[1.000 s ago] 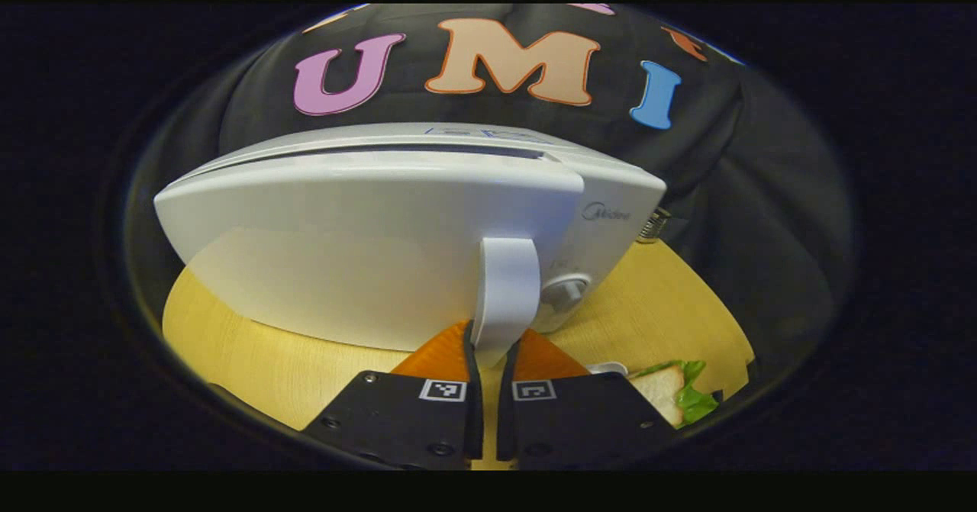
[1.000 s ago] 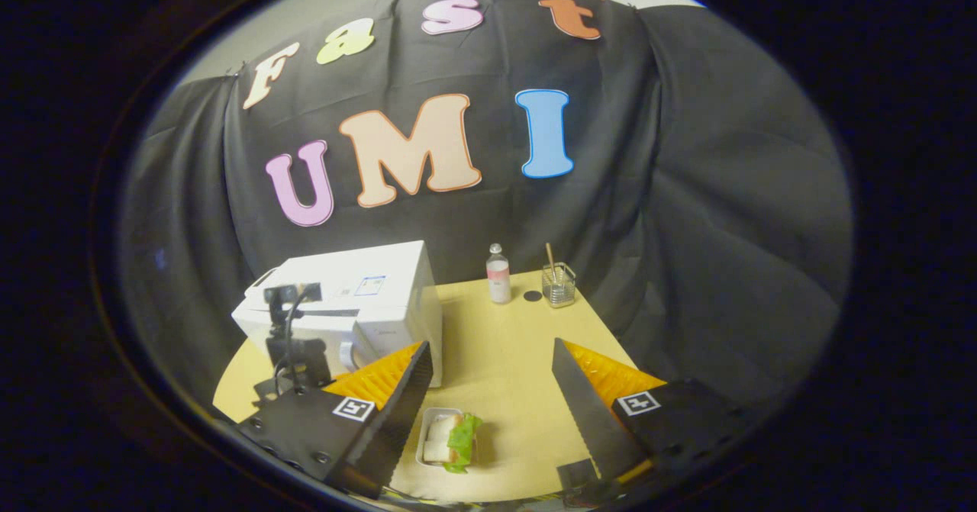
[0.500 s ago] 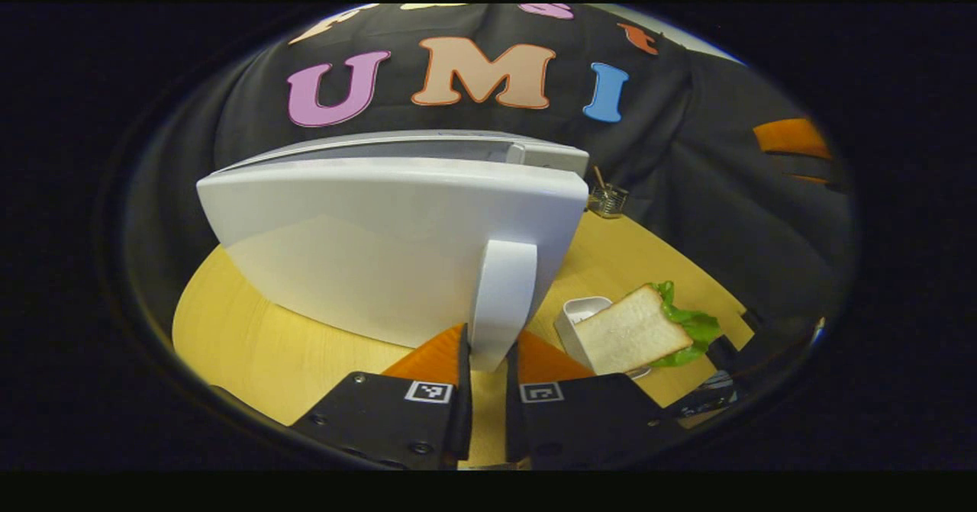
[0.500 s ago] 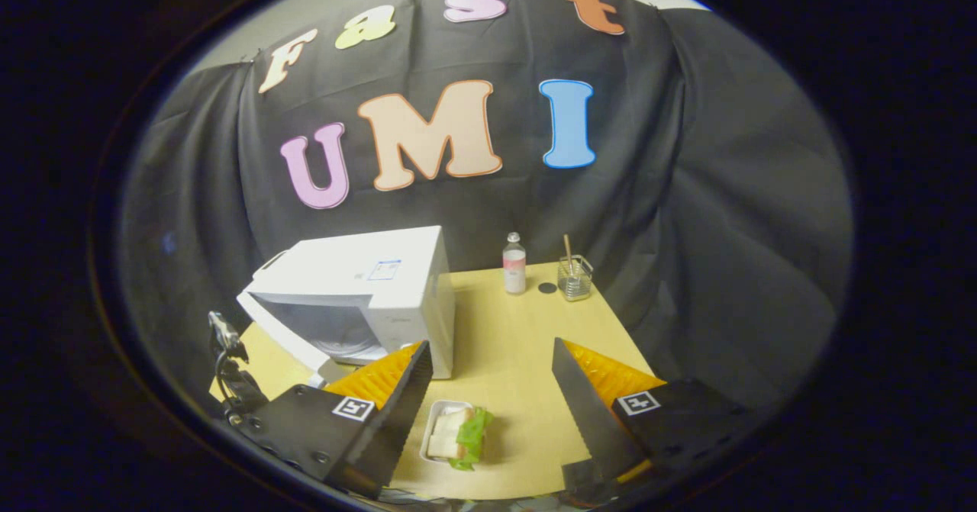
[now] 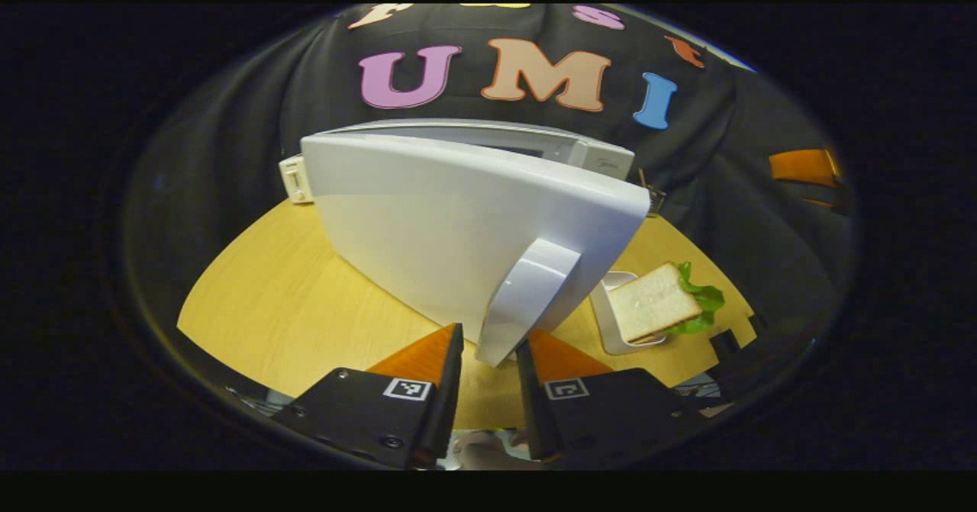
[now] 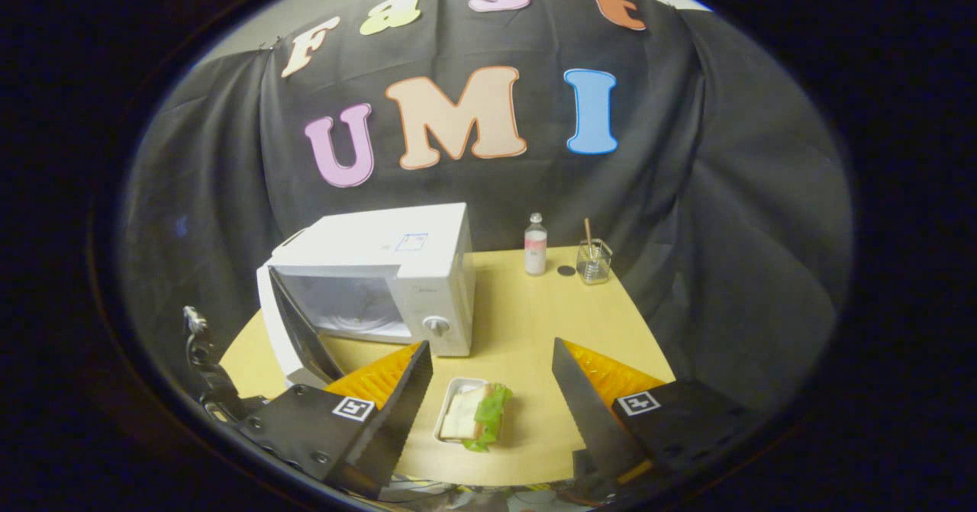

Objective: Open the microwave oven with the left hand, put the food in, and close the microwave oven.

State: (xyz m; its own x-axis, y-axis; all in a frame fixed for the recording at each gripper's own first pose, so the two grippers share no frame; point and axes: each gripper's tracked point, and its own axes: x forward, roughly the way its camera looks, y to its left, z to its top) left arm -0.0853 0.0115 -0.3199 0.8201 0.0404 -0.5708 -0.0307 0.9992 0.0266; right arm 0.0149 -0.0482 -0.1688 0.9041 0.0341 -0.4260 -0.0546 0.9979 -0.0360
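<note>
A small grey brand mark sits on the white box-shaped microwave oven (image 6: 382,268) above its round dial, too small to read; a blue-edged sticker on its top is likewise illegible. Its white door (image 5: 458,230) stands swung wide, and the curved white handle (image 5: 527,298) lies between the fingers of the left claw (image 5: 488,367), which looks released, with gaps either side. The right claw (image 6: 492,390) hangs spread wide above the white-bread sandwich with green lettuce (image 6: 477,413) in a small white tray (image 6: 450,401) on the pale wooden counter (image 6: 534,321). Behind stand a clear pink-labelled bottle (image 6: 536,245) and a glass jar holding a stick (image 6: 594,260). The door hides most of the oven in the left gripper view.
</note>
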